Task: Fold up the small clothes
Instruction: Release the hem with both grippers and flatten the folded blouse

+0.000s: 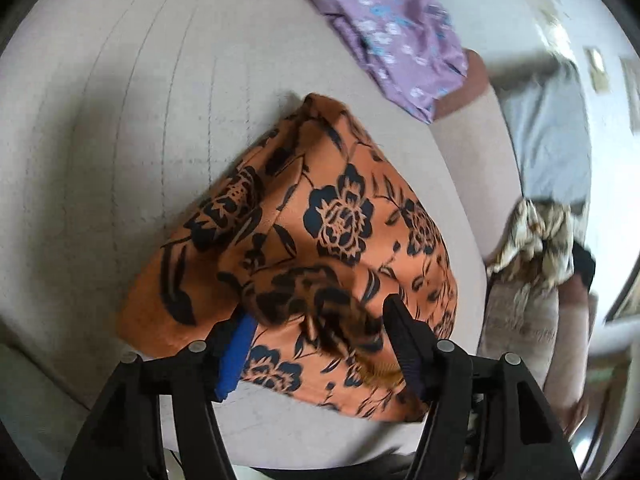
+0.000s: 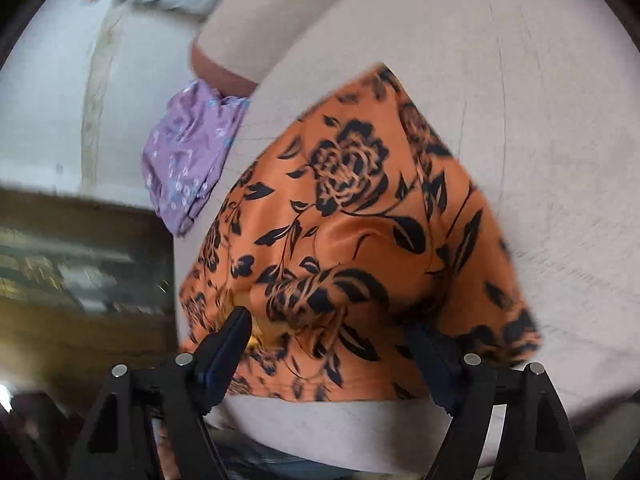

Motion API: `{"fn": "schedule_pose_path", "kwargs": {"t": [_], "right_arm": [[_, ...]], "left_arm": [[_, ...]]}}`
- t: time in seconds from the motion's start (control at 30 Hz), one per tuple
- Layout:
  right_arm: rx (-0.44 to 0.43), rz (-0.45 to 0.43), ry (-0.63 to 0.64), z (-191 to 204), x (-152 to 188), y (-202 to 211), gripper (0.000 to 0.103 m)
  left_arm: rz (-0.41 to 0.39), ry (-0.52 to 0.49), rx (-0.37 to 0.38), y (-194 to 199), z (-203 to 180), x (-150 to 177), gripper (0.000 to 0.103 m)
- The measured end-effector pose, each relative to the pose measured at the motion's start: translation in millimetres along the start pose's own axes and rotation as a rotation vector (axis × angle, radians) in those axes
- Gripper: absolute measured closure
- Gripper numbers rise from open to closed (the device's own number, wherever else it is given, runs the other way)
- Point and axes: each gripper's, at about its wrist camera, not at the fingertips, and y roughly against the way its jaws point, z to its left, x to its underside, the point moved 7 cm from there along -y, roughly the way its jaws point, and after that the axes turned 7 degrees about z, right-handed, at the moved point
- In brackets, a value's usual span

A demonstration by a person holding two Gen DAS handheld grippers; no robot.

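Two garments [image 1: 312,232] [image 1: 384,28] on sofa [image 1: 120,128]

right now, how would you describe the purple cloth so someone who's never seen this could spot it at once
Start from the pale grey cushion that fills most of both views. The orange cloth with black flowers lies in its middle. Beyond that, at the cushion's far edge beside a brown strip, lies the purple cloth, partly cut off by the left view's top edge. It is the only lilac piece, sprinkled with small white and blue flowers.
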Motion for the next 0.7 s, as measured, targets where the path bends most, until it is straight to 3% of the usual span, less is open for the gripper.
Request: {"fn": "schedule_pose_path", "kwargs": {"t": [0.13,0.17,0.27,0.3,0.33,0.37,0.4,0.47,0.53,0.57,0.63,0.7], "right_arm": [[-0.079,0.023,-0.092,-4,-8,-10,0.022],[-0.074,0.023,-0.104,-4,-10,-11,0.022],[0.048,0.007,-0.125,-12,-21,-18,0.025],[0.067,0.002,-0.117,-12,-23,-20,0.032],[0.089,-0.002,-0.101,-12,-24,-21,0.046],[0.131,-0.005,-0.067,-13,-24,-22,0.053],[0.177,0.007,-0.035,-15,-23,-24,0.069],[0.192,0.014,-0.008,-19,-21,-19,0.074],[0.204,-0.019,0.047,-10,-19,-4,0.079],[0.193,-0.037,0.087,-1,-15,6,0.08],[0.206,-0.057,0.111,1,-8,19,0.081],[0.254,-0.071,0.115,-9,-2,20,0.081]], "left_arm": [[-0.023,-0.001,0.002,4,-8,0,0.037],[-0.028,0.01,-0.037,2,-6,-1,0.037],[0.019,-0.003,-0.178,-22,-3,-1,0.04],[0.025,-0.025,-0.215,-27,-2,0,0.051],[0.022,-0.03,-0.229,-27,0,1,0.057],[0.003,-0.045,-0.226,-24,0,1,0.064],[-0.016,-0.077,-0.221,-18,-3,2,0.073],[-0.033,-0.12,-0.221,-7,-8,5,0.092],[-0.048,-0.173,-0.167,9,-18,13,0.094],[-0.067,-0.207,-0.174,15,-20,16,0.095],[-0.089,-0.271,-0.215,15,-15,19,0.095],[-0.062,-0.291,-0.274,-9,4,14,0.095]]}}
